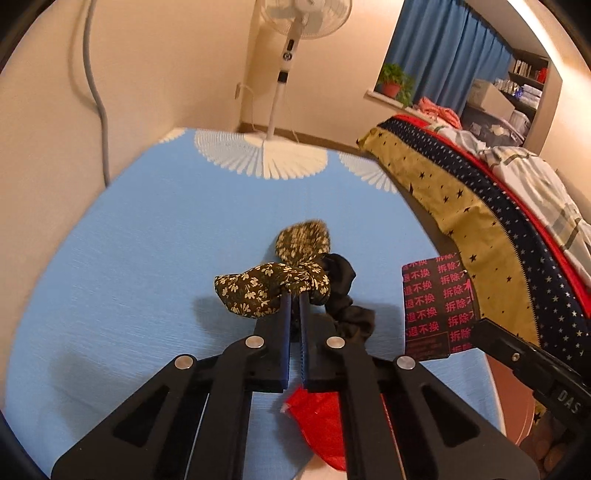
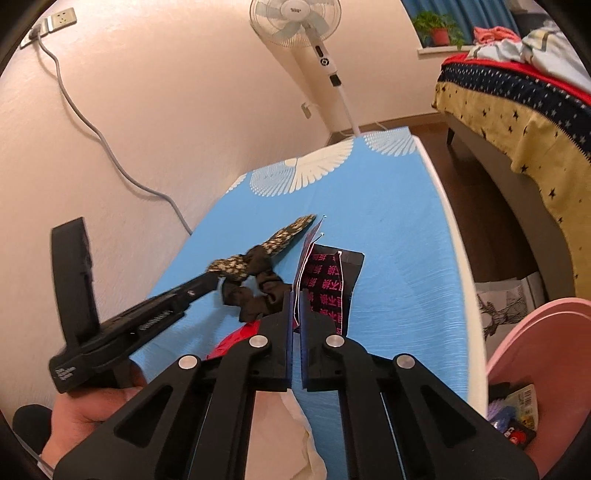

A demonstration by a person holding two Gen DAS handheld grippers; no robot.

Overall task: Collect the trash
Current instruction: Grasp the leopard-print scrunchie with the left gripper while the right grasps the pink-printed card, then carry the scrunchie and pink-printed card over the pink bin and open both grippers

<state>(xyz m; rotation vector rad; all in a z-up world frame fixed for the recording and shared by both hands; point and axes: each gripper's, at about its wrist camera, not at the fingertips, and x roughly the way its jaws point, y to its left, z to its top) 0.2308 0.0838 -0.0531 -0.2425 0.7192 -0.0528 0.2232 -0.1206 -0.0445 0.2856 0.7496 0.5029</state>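
My left gripper [image 1: 294, 295] is shut on a floral scrunchie [image 1: 266, 286] and holds it over the blue table [image 1: 147, 258]; a black scrunchie part [image 1: 343, 295] hangs beside it. In the right wrist view the left gripper [image 2: 214, 281] grips the same floral scrunchie [image 2: 255, 254]. My right gripper [image 2: 295, 293] is shut on the white string [image 2: 301, 277] of a black tag with pink characters [image 2: 328, 284], which also shows in the left wrist view [image 1: 436, 306]. A red wrapper [image 1: 317, 421] lies under my left gripper.
A pink bin [image 2: 532, 354] with trash stands at the table's right edge. A bed with starred sheets [image 1: 480, 206] is to the right. A standing fan [image 2: 295, 22] and a wall cable [image 2: 92, 129] are behind the table. White paper [image 2: 291, 435] lies near the front edge.
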